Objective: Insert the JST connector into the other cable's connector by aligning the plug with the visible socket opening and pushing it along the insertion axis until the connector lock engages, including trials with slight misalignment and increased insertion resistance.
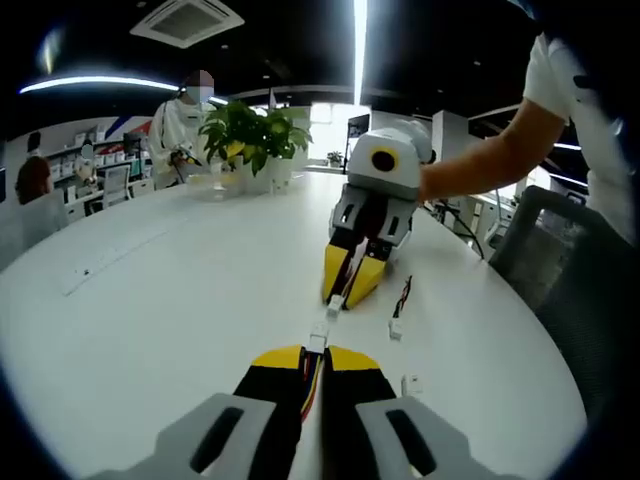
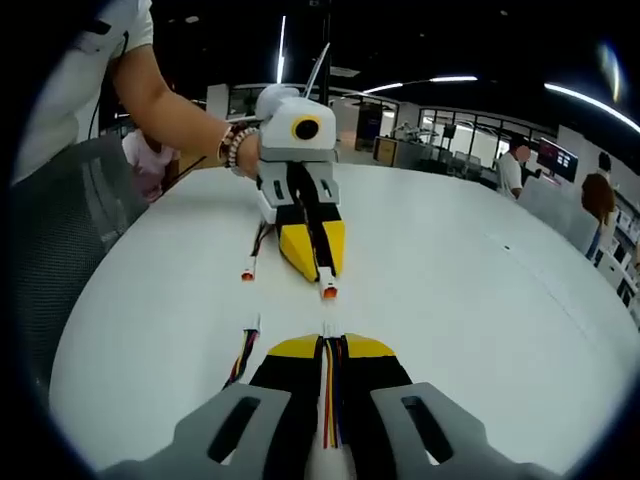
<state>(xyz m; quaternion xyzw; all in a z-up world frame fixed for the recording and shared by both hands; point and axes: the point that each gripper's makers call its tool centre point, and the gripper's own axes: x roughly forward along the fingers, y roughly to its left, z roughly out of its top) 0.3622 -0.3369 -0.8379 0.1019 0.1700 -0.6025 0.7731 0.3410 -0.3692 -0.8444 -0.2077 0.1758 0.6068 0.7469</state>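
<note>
Left gripper, jaws closed on a bundle of coloured wires, holds a cable whose white connector projects just past the yellow tips. Facing it in the left gripper view, the right gripper is likewise closed on its own cable, and that cable's white connector points back along the same line; the two connector faces stand near each other but apart, a narrow gap showing between them above the white tabletop. To the right lie a spare cable and a small white part, untouched. A potted plant stands at the far edge.

In the right gripper view the same arrangement appears reversed: the right gripper grips multicoloured wires, while the left gripper's connector shows an orange tip.

Step in hand, as judged: final alignment before insertion; mating has not begun. The next move calls for squaring plug to socket opening, correcting any lateral or angular offset, then a straight push along the shared axis until the lock engages. Whether the faces are exactly coaxial cannot be told.
</note>
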